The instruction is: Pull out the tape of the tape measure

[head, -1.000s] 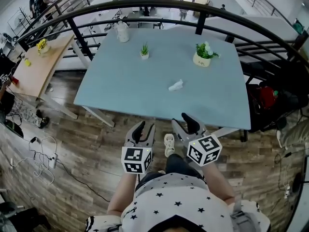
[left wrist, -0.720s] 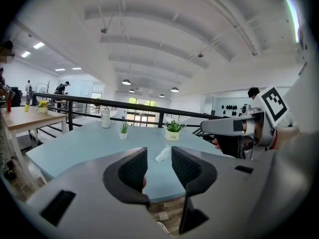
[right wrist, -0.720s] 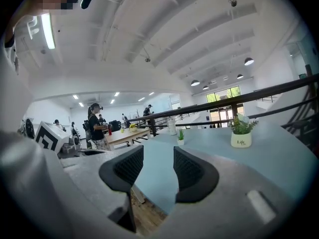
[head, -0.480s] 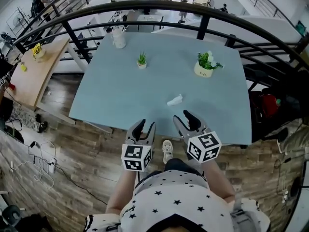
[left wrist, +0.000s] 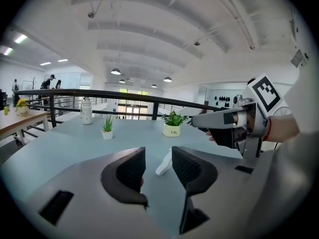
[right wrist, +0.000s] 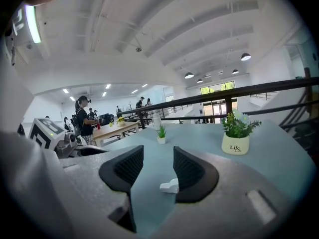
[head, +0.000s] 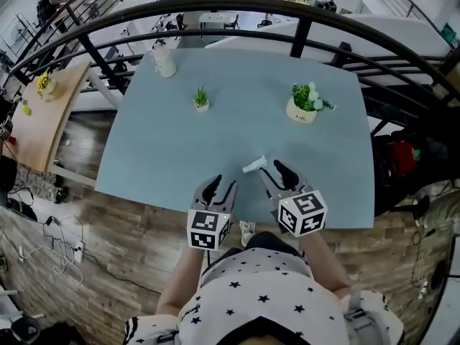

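Smooth pale-blue tabletop (head: pixel 237 131); white tape measure (head: pixel 254 165)

Floor: a floor (head: pixel 129 225) of brown and grey wood planks, with white cables (head: pixel 68 230) lying at the left.
Main furniture: a table (head: pixel 180 139) with a pale blue top.
Barrier: a black metal railing (head: pixel 215 7) curves round the table's far side.
Side furniture: a light wooden table (head: pixel 50 113) stands further left.
Overhead: a white ribbed ceiling (left wrist: pixel 149 39) carries round hanging lamps (left wrist: pixel 115 71).
Light: bright and even; glass doors (left wrist: pixel 127 111) glow at the far end.
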